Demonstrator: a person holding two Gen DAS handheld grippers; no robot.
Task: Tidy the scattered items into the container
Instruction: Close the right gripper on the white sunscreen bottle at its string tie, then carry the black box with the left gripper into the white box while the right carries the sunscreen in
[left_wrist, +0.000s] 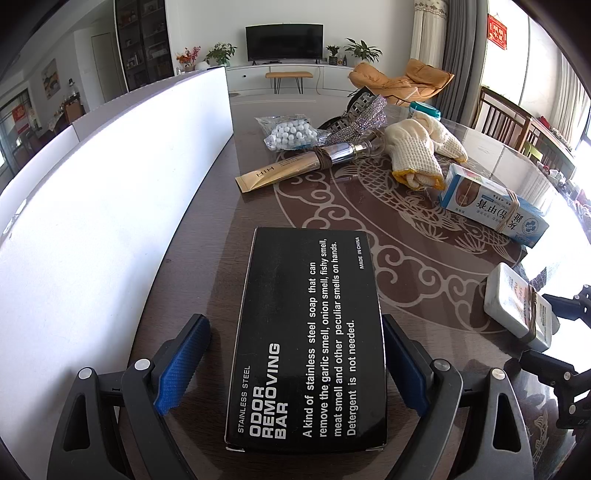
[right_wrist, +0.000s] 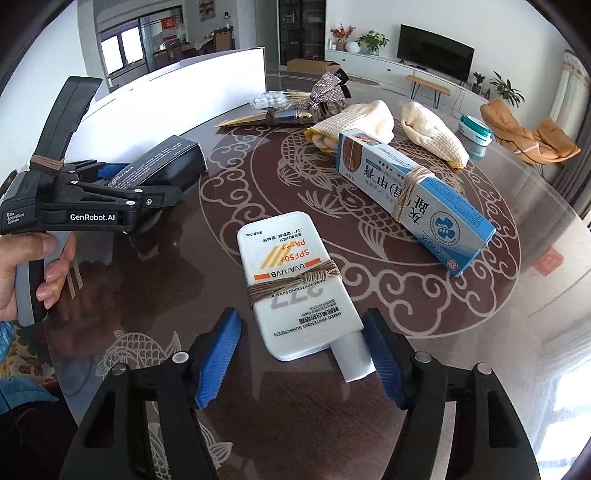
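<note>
A black "odor removing bar" box (left_wrist: 306, 332) lies between the fingers of my left gripper (left_wrist: 291, 365); the right pad touches its side, the left pad stands off a gap, so the gripper is open around it. The box also shows in the right wrist view (right_wrist: 166, 162). My right gripper (right_wrist: 303, 365) is open, its fingers on either side of the cap end of a white sunscreen tube (right_wrist: 295, 284) bound with twine. The white container (left_wrist: 110, 177) stands along the table's left.
On the patterned brown table (left_wrist: 406, 266): a blue-and-white carton (right_wrist: 413, 195), knit gloves (right_wrist: 432, 133), a gold tube (left_wrist: 280, 170), a bag of white beads (left_wrist: 291, 133), a sparkly strap (left_wrist: 354, 118), a teal tub (right_wrist: 476, 133). The sunscreen shows at the left view's right edge (left_wrist: 517, 306).
</note>
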